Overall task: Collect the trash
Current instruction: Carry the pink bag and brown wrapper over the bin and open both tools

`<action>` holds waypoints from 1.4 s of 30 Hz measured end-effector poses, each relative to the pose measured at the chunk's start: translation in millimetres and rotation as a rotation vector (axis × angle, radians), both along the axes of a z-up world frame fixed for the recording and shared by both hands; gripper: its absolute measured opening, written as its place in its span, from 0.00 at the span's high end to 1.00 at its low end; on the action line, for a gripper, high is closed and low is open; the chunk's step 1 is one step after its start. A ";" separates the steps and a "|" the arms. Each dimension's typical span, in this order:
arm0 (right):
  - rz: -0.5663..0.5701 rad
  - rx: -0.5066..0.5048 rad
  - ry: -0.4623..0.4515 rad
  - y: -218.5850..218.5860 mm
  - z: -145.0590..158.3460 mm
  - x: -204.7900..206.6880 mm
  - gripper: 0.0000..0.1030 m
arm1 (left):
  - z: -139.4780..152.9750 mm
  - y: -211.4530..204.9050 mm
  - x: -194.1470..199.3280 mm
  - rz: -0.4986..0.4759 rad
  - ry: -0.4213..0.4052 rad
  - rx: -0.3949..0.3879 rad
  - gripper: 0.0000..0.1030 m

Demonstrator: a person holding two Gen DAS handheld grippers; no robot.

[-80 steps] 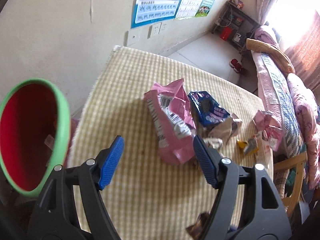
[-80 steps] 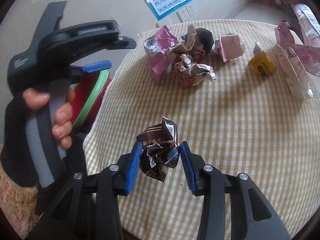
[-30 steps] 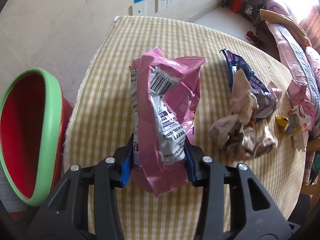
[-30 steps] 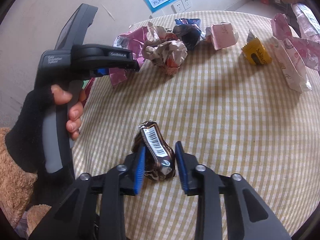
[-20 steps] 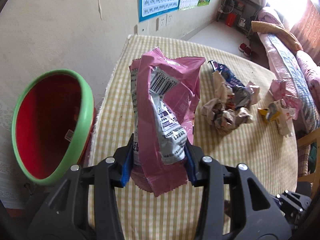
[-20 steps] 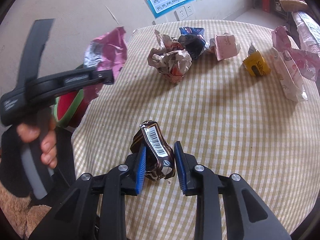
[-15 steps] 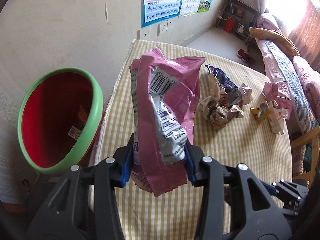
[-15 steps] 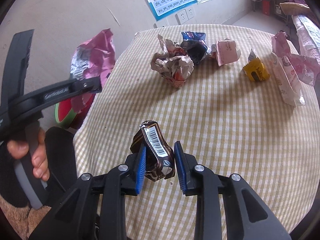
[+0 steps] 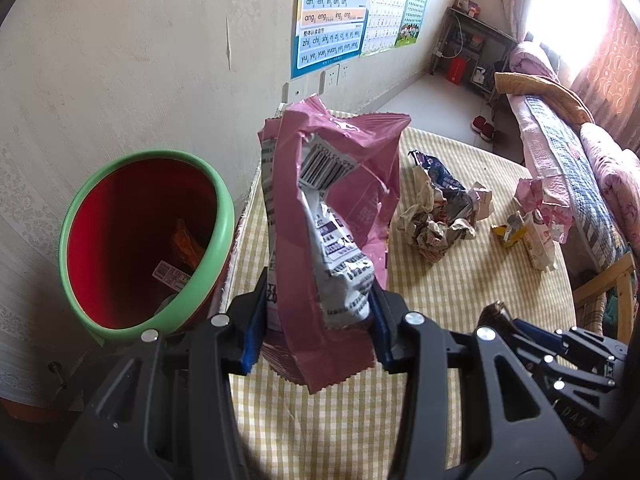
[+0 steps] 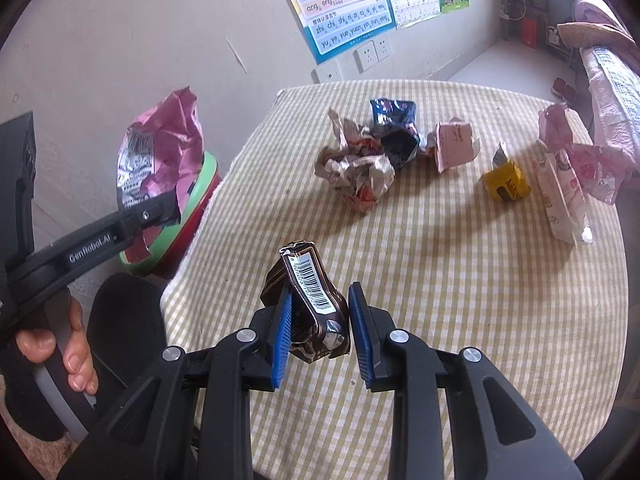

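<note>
Bin (image 9: 140, 236) now nearer left hand-held gripper (image 9: 318, 326) clamping pink bag (image 9: 332, 216); right hand-held gripper (image 10: 320, 326) pinches brown wrapper (image 10: 310, 304).

Bright daylight glares through the curtained window (image 9: 596, 20); fisheye edges bend, corners black.

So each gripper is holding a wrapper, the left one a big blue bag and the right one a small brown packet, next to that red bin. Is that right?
Nearly. The bag in the left gripper is pink, not blue: the left wrist view shows the pink bag clamped there. The blue wrapper lies on the table. The right gripper does hold the small brown packet, beside the red bin.
</note>
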State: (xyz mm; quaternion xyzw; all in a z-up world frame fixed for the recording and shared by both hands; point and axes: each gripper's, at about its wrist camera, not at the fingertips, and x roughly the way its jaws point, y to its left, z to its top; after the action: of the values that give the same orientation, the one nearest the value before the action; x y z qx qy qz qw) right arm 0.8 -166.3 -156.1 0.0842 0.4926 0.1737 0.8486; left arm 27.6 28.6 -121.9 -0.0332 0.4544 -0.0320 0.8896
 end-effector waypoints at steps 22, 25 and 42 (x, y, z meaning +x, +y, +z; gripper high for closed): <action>0.069 0.006 -0.051 45.3 27.3 18.4 0.73 | -3.0 32.9 -3.2 0.065 0.000 -0.044 0.59; 0.073 0.010 -0.055 49.2 29.0 20.7 0.73 | -0.7 36.8 -4.1 0.068 -0.007 -0.051 0.59; 0.145 0.057 -0.056 96.4 33.0 44.8 0.73 | 3.5 77.0 -10.3 0.142 -0.014 -0.063 0.59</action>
State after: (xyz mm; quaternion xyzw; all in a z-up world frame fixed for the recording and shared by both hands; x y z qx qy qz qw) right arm 45.6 -69.9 -123.0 0.0677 0.4684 0.2508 0.8445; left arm 17.3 105.6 -118.4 -0.0930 0.4436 0.0169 0.8912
